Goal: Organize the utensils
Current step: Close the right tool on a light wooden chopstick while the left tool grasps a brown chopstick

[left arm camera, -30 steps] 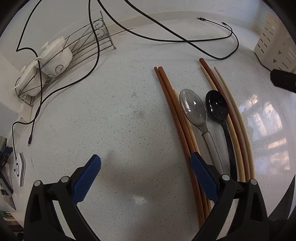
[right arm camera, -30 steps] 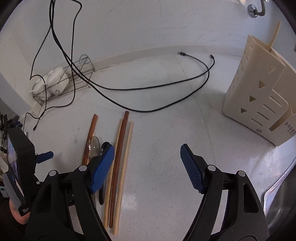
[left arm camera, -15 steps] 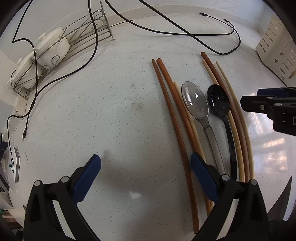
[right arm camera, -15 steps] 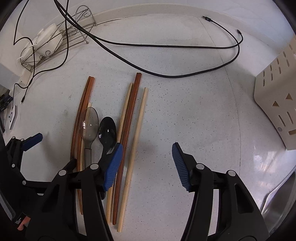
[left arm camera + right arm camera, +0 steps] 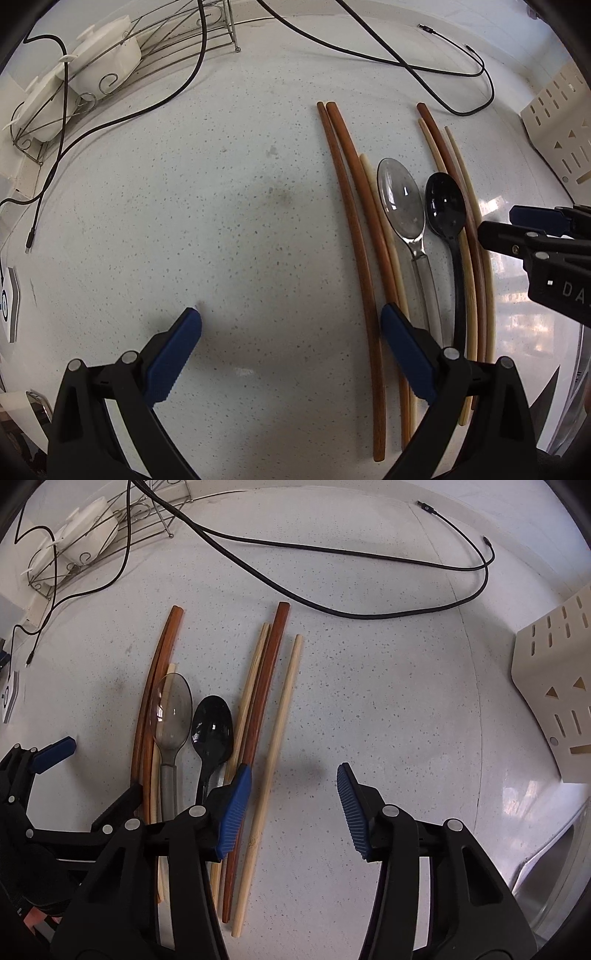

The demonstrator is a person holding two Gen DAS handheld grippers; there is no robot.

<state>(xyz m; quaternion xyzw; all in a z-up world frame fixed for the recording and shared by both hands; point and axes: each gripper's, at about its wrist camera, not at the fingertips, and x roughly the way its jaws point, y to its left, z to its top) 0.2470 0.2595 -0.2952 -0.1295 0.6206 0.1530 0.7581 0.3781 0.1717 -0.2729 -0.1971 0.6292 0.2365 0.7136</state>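
Below, the right gripper (image 5: pixel 293 805) is held over the speckled desk (image 5: pixel 388 701), its fingers (image 5: pixel 234 808) partly apart and just closing, with the palest chopstick (image 5: pixel 275 760) lying between them, ungripped. Beside it, the left gripper (image 5: pixel 290 354) is kept wide open over bare desk, nothing held. Further on, a clear spoon (image 5: pixel 170 716) and a black spoon (image 5: pixel 212 731) are laid among brown chopsticks (image 5: pixel 159 686). Beyond, black cables (image 5: pixel 332 554) are draped, and a cream utensil holder (image 5: pixel 554 686) is set at the right.
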